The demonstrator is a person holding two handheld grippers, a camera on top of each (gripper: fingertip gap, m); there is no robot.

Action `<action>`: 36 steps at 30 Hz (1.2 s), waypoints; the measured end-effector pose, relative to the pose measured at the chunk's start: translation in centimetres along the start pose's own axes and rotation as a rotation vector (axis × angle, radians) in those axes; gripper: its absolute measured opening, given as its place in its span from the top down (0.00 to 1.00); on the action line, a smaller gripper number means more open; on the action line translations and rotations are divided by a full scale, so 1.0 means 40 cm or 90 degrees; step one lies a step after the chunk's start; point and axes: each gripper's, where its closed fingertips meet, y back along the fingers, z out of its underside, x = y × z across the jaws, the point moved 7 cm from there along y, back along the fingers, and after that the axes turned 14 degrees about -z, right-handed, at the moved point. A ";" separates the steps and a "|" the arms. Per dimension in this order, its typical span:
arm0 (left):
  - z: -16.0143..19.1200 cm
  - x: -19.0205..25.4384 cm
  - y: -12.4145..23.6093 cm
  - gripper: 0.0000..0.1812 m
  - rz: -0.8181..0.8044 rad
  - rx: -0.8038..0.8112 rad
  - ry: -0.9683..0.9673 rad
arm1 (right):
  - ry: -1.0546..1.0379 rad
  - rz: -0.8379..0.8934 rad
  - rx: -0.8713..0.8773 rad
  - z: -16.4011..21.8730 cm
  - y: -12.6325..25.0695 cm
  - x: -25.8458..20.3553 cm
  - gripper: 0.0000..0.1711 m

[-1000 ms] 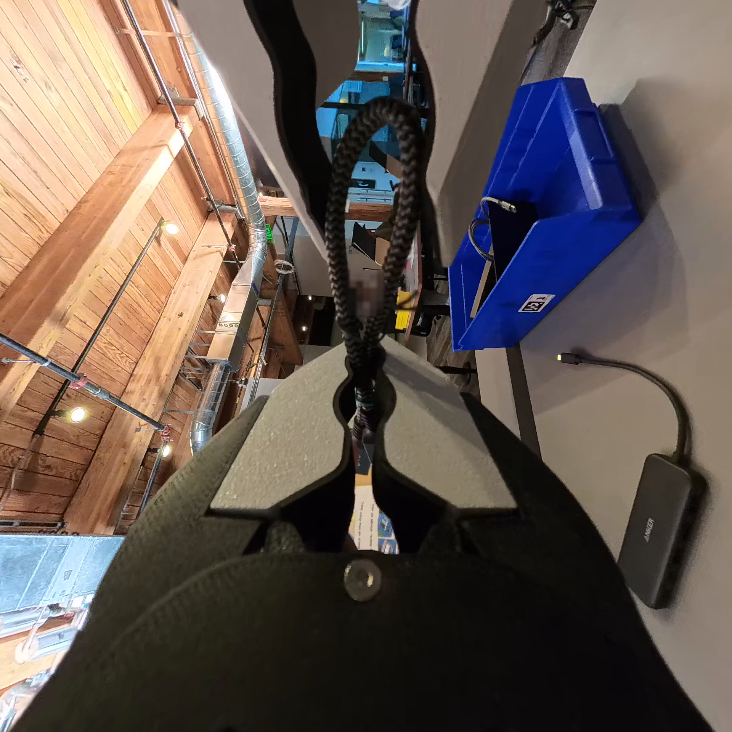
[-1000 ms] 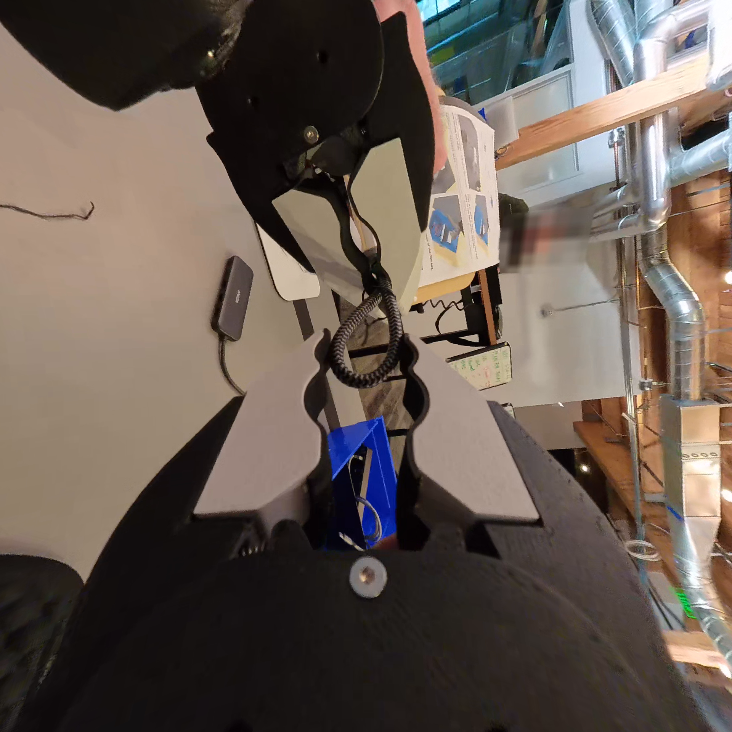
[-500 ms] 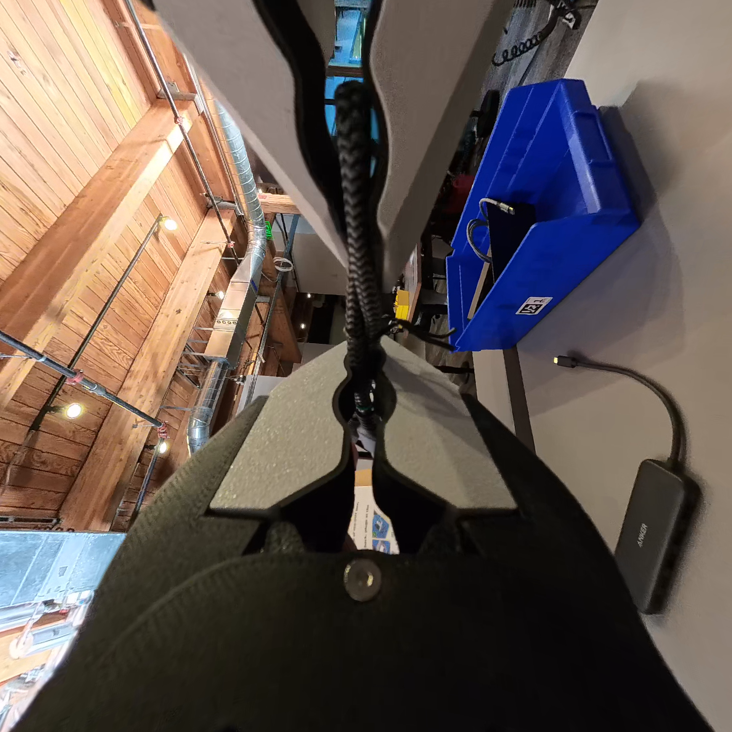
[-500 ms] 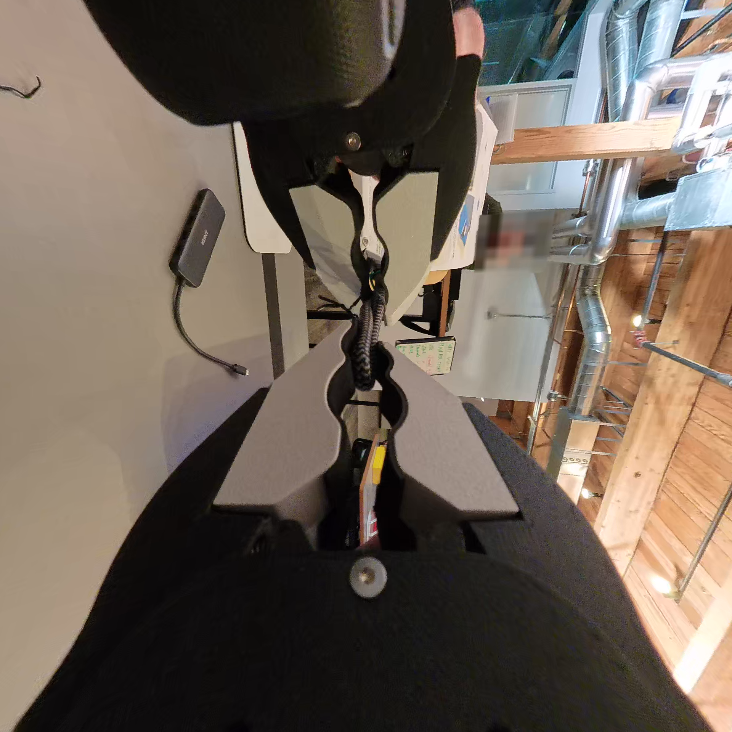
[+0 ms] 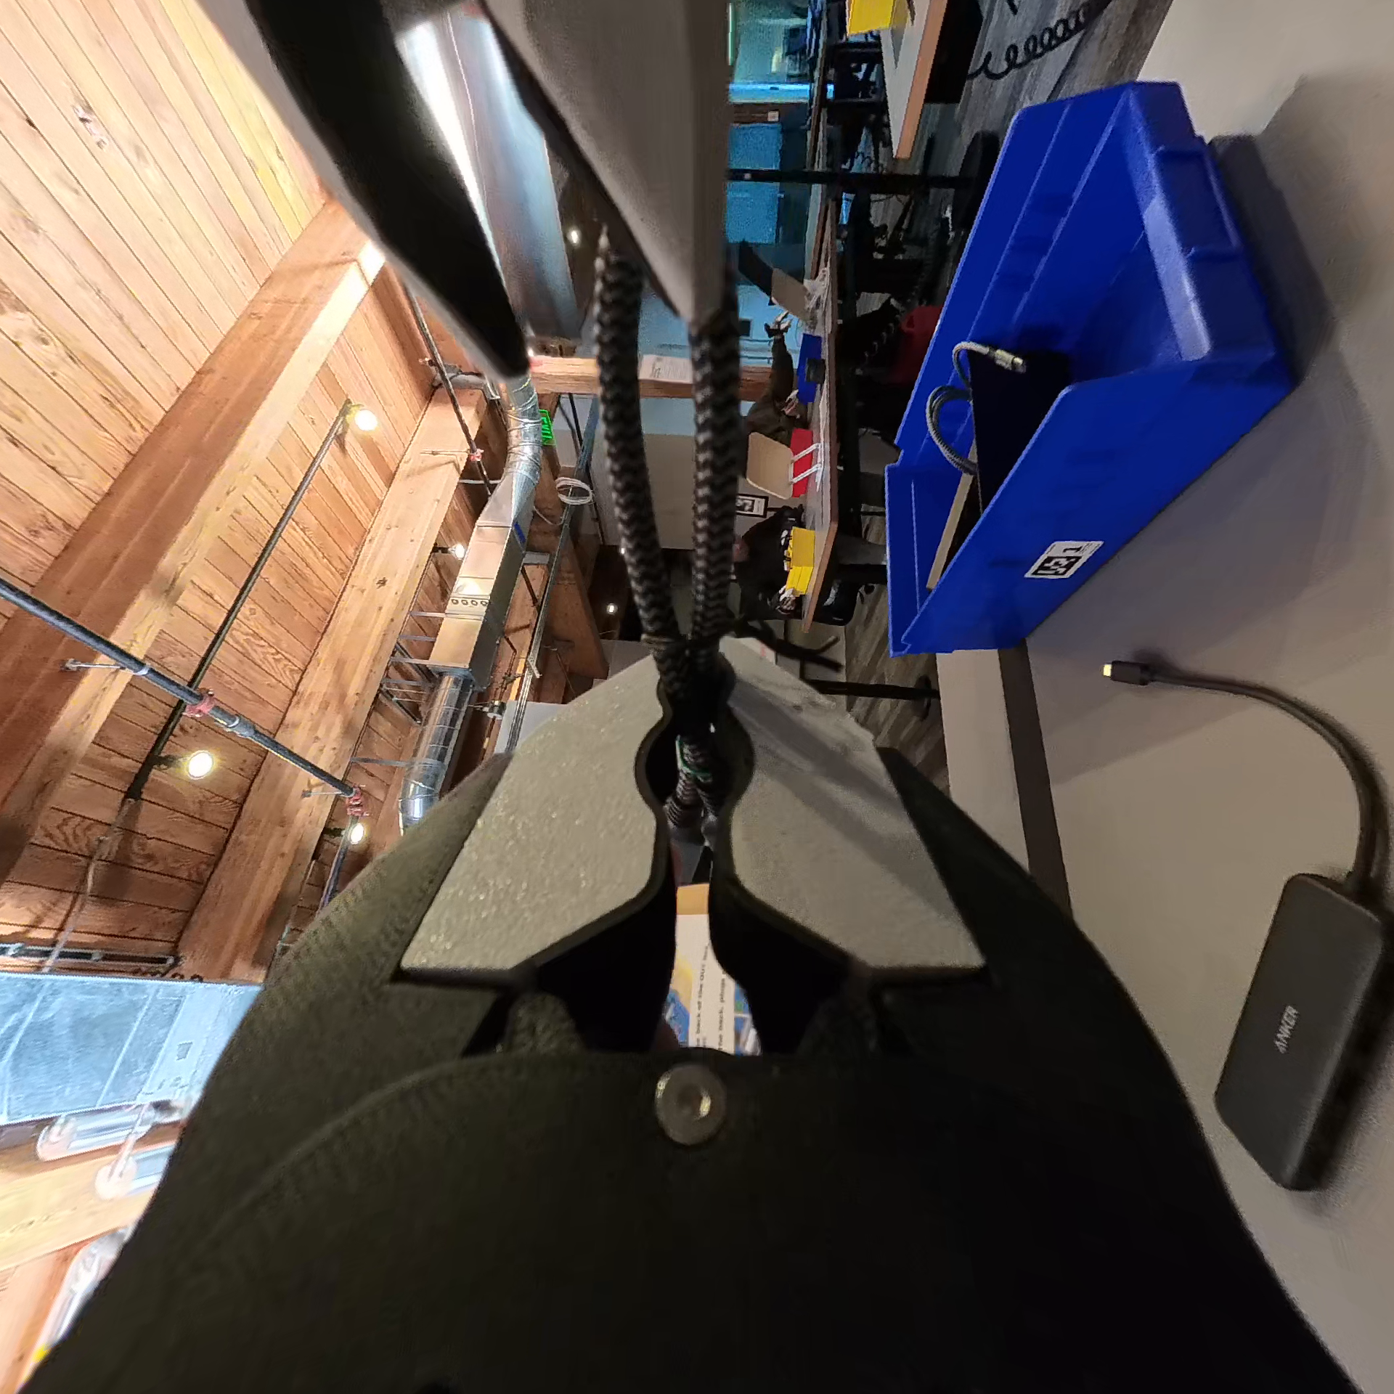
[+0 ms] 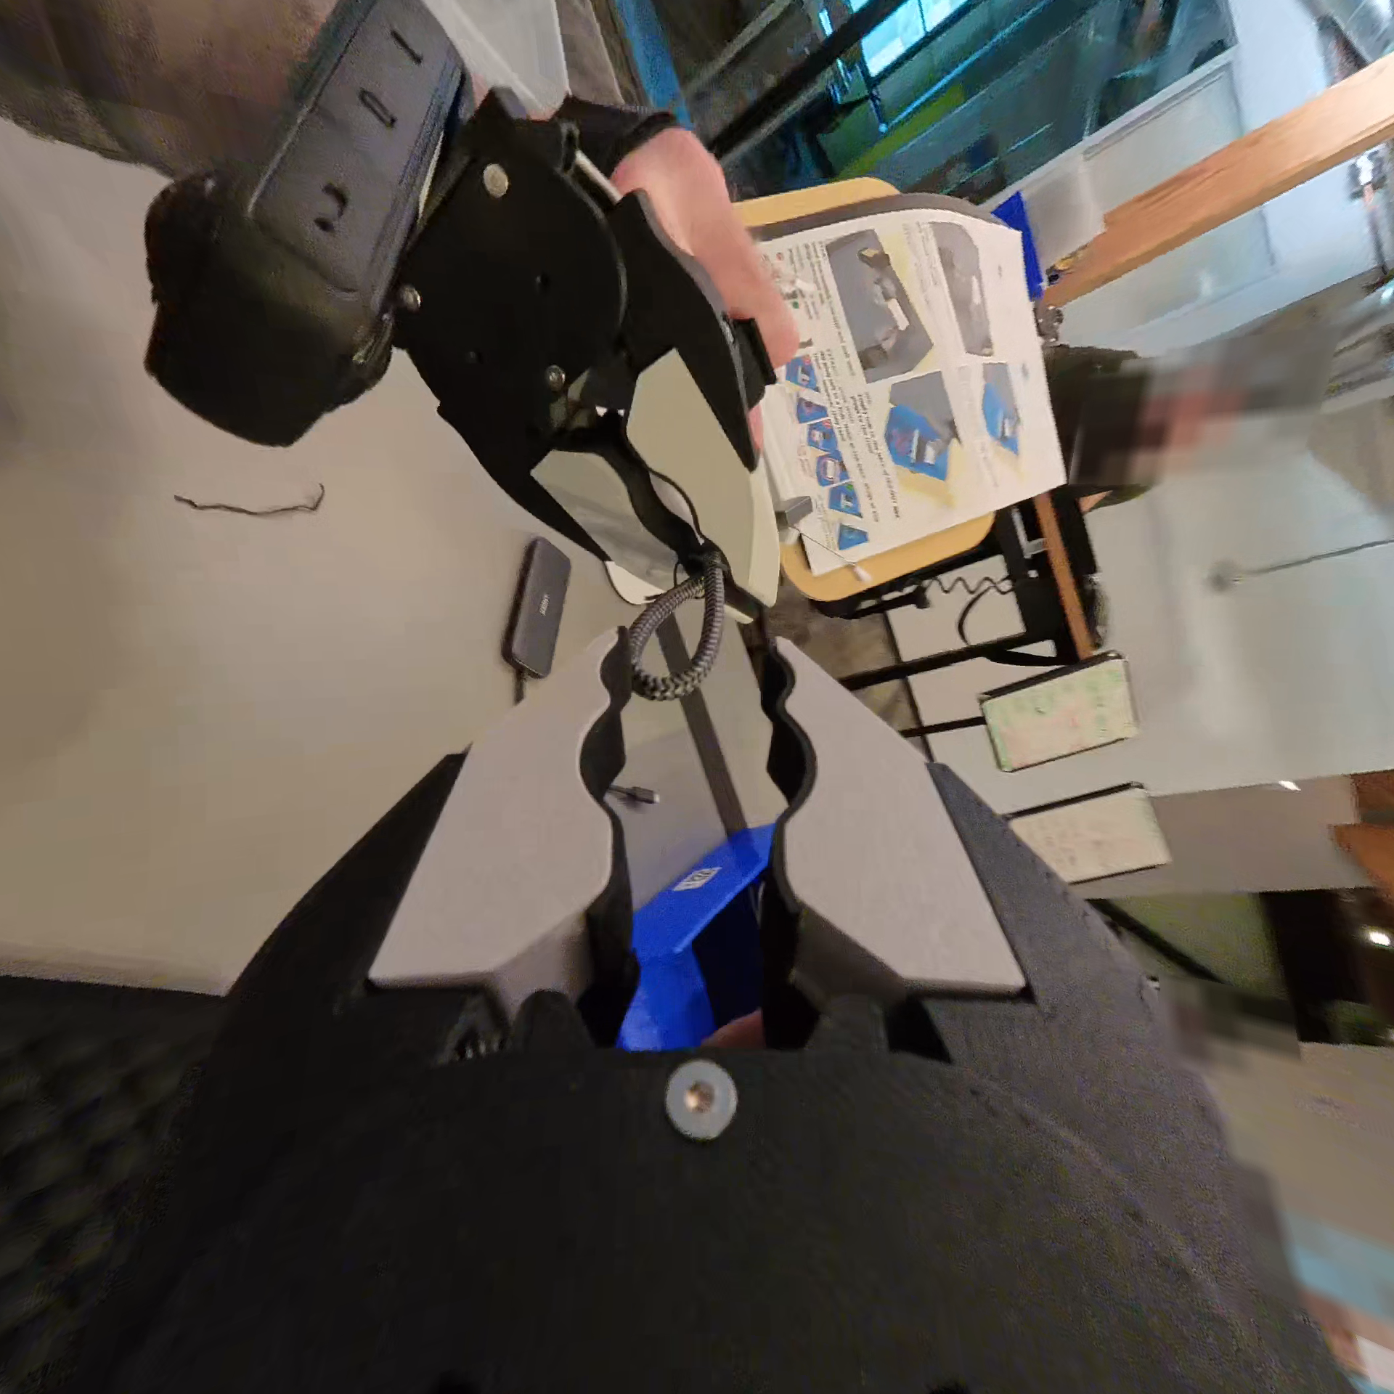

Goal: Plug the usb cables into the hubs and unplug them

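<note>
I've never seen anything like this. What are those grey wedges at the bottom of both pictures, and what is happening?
No robot here: a person holds a two-fingered tool in each hand, each with a camera looking along its fingers. One picture comes from the left tool, the other from the right tool, so each shows its own grey fingers below and the other tool opposite. The left tool is shut on a looped braided cable; the right tool is open, the loop's end between its fingers. On the grey table lie a dark hub, its short cord unplugged, and a blue bin.
</note>
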 end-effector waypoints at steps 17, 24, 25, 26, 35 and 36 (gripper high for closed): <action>-0.005 -0.009 -0.001 0.98 -0.011 -0.010 0.013 | -0.004 0.088 -0.025 0.010 -0.059 -0.013 0.84; -0.003 -0.013 0.000 0.99 -0.015 -0.009 0.012 | 0.044 0.126 -0.028 0.004 -0.062 -0.021 0.86; -0.004 -0.012 -0.001 0.99 -0.012 -0.009 0.014 | 0.055 0.128 -0.034 0.002 -0.063 -0.022 0.88; -0.004 -0.011 -0.001 0.99 -0.012 -0.010 0.010 | 0.073 0.133 -0.053 0.002 -0.064 -0.025 0.88; -0.001 -0.004 -0.004 0.98 -0.006 -0.013 0.009 | 0.145 0.137 -0.122 -0.002 -0.075 -0.035 0.91; 0.000 -0.003 -0.004 0.98 -0.003 -0.013 0.007 | 0.141 0.133 -0.118 -0.003 -0.077 -0.035 0.92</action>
